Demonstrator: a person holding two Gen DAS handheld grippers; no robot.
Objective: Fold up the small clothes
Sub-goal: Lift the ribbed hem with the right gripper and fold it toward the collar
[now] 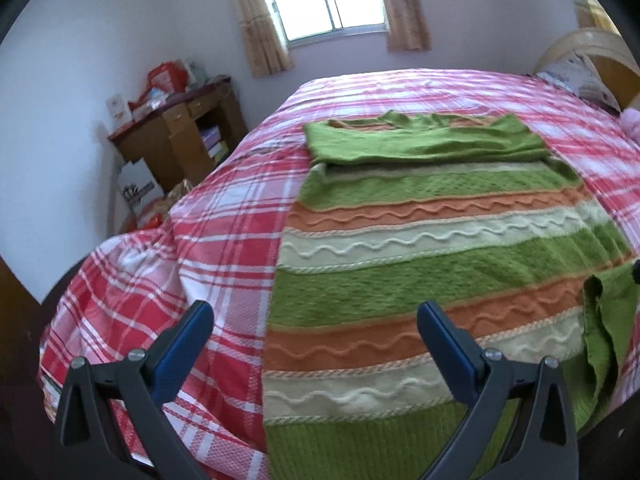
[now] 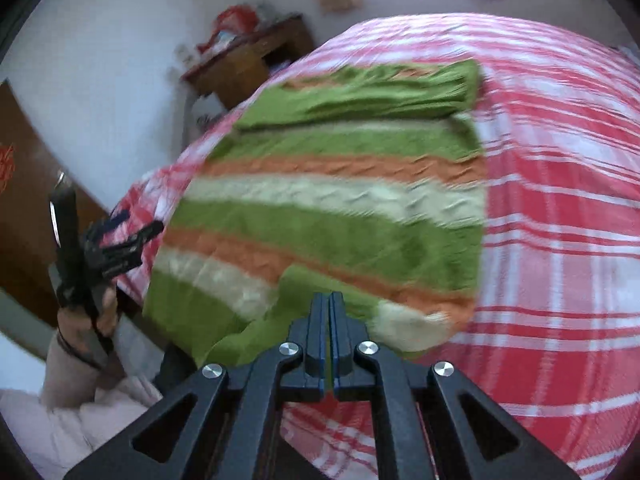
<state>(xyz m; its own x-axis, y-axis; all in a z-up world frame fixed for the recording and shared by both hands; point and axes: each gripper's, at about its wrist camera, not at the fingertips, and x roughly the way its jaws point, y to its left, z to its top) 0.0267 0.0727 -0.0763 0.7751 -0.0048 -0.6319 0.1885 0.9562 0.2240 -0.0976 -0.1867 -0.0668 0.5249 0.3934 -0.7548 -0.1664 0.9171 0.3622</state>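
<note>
At the foot of the bed: right hand-held gripper [image 2: 329, 300] has its blue pads pressed together on a green flap of the striped sweater [image 2: 328, 184], near the hem corner. That flap is lifted and doubled over the body of the knit. Left hand-held gripper [image 1: 316, 320] is spread wide with nothing between the fingers, hovering over the sweater's left edge where it meets the plaid bedspread [image 1: 208, 248].

Sweater lies flat on the bed, hem toward us, far end already folded over into a plain green band by the neckline.

Risks, as I read them:
- Pinch looks like a thin bite of loose knit. A fast pull could slip it out, or stretch the hem instead of carrying it.
- Only one corner is held. If the right side goes over before the left side is gripped, the fold will likely skew.
- Left fingers sit over the boundary of sweater and bedspread. Closing there could grab the plaid cloth as well.

View differences:
- Right wrist view shows the pinch itself, plus the left tool from outside with the person's hand [image 2: 102, 312] on it. It is motion-blurred.
- Left wrist view is sharper: wavy cable bands are readable, also the wooden desk [image 1: 188, 128] and the window [image 1: 324, 0]. The right tool only pokes in at the frame edge, and the raised flap hangs at right.
</note>
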